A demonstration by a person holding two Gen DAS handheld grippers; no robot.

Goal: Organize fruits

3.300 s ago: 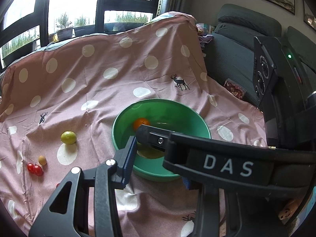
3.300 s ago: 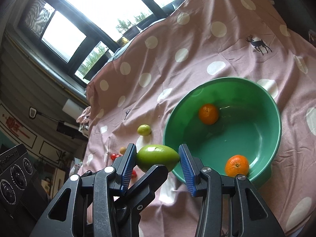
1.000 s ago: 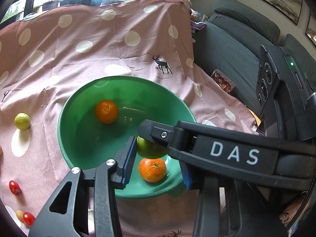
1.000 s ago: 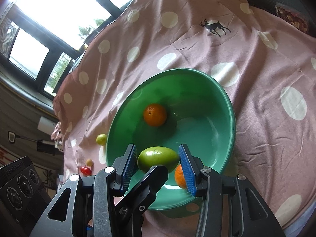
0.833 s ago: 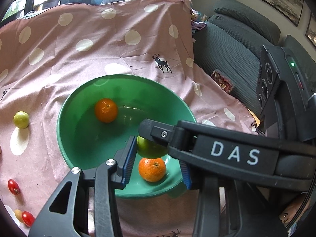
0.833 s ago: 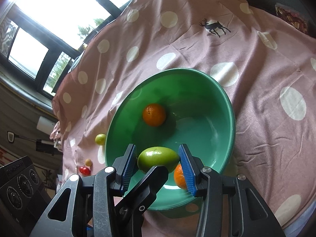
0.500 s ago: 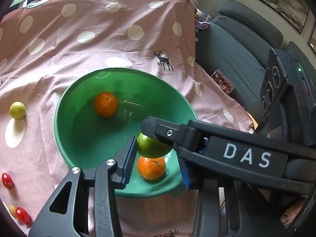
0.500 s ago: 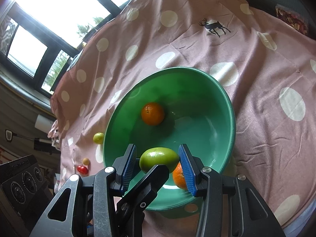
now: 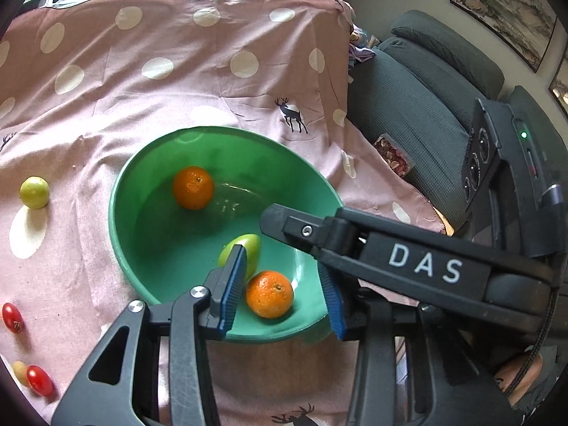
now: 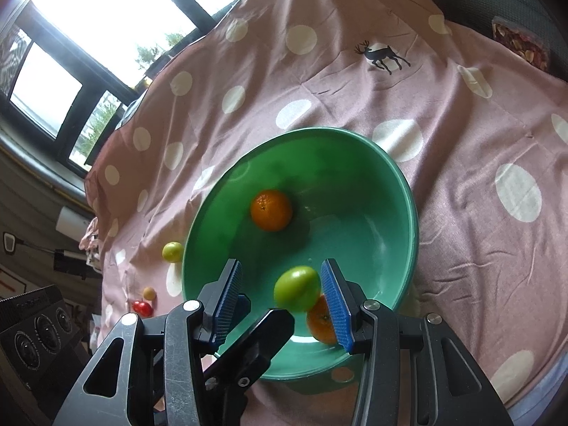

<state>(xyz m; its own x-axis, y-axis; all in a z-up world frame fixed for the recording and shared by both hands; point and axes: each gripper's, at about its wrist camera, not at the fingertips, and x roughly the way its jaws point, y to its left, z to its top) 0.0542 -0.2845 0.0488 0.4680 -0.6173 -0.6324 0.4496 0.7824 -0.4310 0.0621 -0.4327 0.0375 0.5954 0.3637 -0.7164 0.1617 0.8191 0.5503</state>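
A green bowl [image 9: 113,209] [image 10: 413,213] sits on a pink dotted cloth and holds two oranges, one far [image 9: 193,187] [image 10: 271,210] and one near [image 9: 269,294]. A green oval fruit [image 9: 252,248] [image 10: 296,287] is loose low in the bowl beside the near orange, blurred in the right wrist view. My left gripper [image 9: 280,284] hovers over the bowl's near rim; its jaws are opening and no pad presses anything. My right gripper [image 10: 280,269] is open above the same spot. The two grippers cross: the right's finger [image 9: 301,229] and the left's finger [image 10: 262,337] each show in the other's view.
On the cloth left of the bowl lie a small green fruit [image 9: 34,191] [image 10: 173,251], red cherry tomatoes [image 9: 12,317] [image 10: 142,307] and a small yellow one [image 10: 149,293]. A grey sofa [image 9: 426,124] with a snack packet [image 9: 394,158] borders the cloth on the right.
The green fruit, up level with the pads in both views before, has dropped into the bowl next to the near orange. Both grippers stayed over the bowl.
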